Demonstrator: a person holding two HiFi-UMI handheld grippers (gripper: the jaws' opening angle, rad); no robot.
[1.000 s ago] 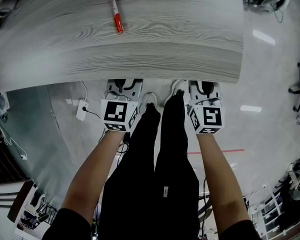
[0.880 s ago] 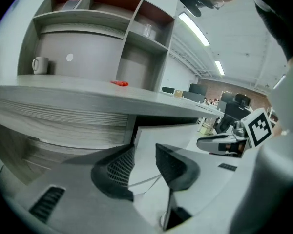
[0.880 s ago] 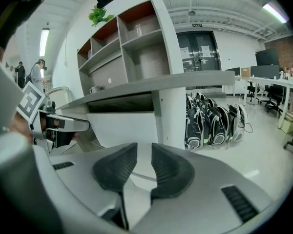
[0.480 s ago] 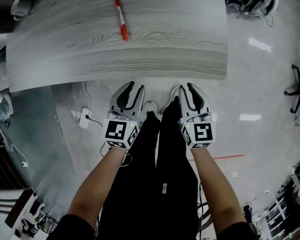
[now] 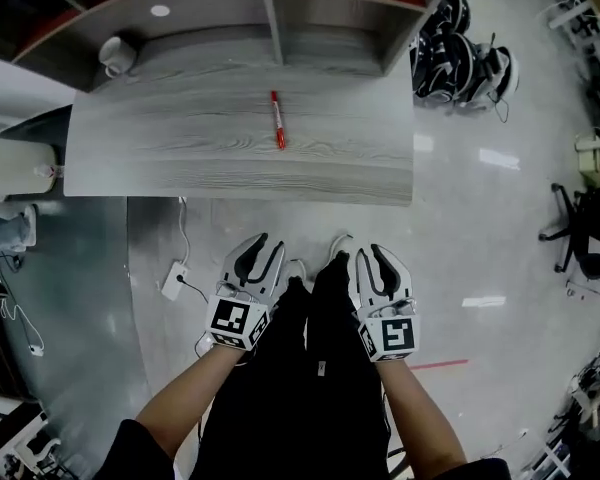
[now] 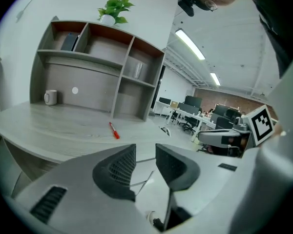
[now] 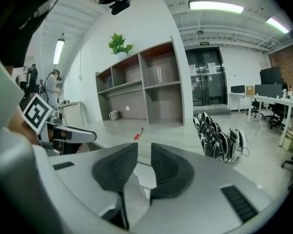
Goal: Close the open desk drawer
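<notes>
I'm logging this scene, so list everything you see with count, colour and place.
Grey wood-grain desk top: one, grey, straight ahead
Red marker pen: one, red, on the desk top
White handled mug: one, white, desk's back left
Grey open shelf unit: one, grey, desk's rear
Green potted plant: one, green, atop the shelf unit
White power adapter: one, white, floor beneath desk edge
Left claw: one, white and black, open, empty
Right claw: one, white and black, open, empty

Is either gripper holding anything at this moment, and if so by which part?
Nothing is held. The left gripper has its jaws apart and empty; the right gripper, jaws just closing a little, also has nothing between them.
</notes>
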